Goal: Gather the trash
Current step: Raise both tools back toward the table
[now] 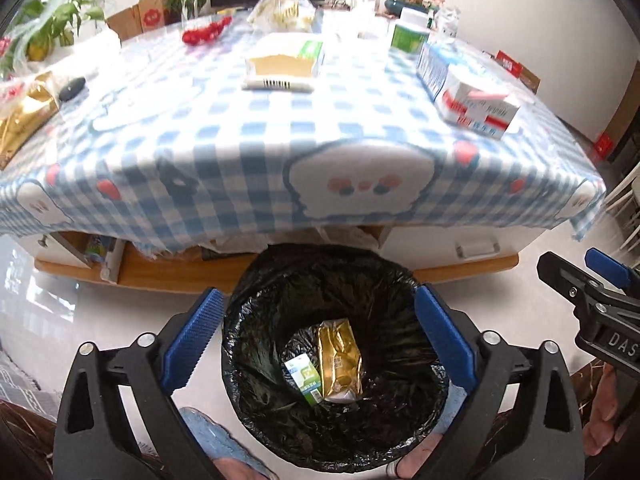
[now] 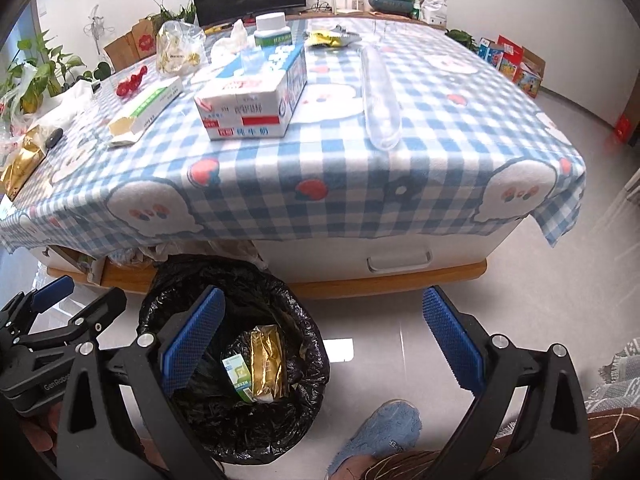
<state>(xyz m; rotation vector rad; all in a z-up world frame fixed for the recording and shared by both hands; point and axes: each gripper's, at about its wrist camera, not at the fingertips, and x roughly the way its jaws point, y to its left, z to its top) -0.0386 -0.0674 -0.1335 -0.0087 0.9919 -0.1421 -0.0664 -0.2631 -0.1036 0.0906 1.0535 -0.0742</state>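
Note:
A bin lined with a black bag (image 1: 248,320) stands on the floor in front of the low table. At its bottom lie a gold wrapper (image 1: 340,360) and a small green-and-white carton (image 1: 306,378). My left gripper (image 1: 318,332) hangs open above the bin's mouth with nothing between its blue pads. To the right of the bin (image 2: 280,308), my right gripper (image 2: 324,340) is open and empty over the floor. On the table lie a milk carton box (image 2: 244,108), a clear plastic bottle (image 2: 380,96) on its side, a yellow wrapper (image 2: 328,38) and a gold bag (image 2: 20,164).
The table wears a blue checked cloth (image 2: 360,184) that hangs over its front edge. A long green-and-white box (image 2: 144,110), a white jar (image 2: 272,28) and red fruit (image 2: 132,80) also sit on it. A blue slipper (image 2: 380,428) is near the bin. Potted plants (image 2: 36,76) stand at the left.

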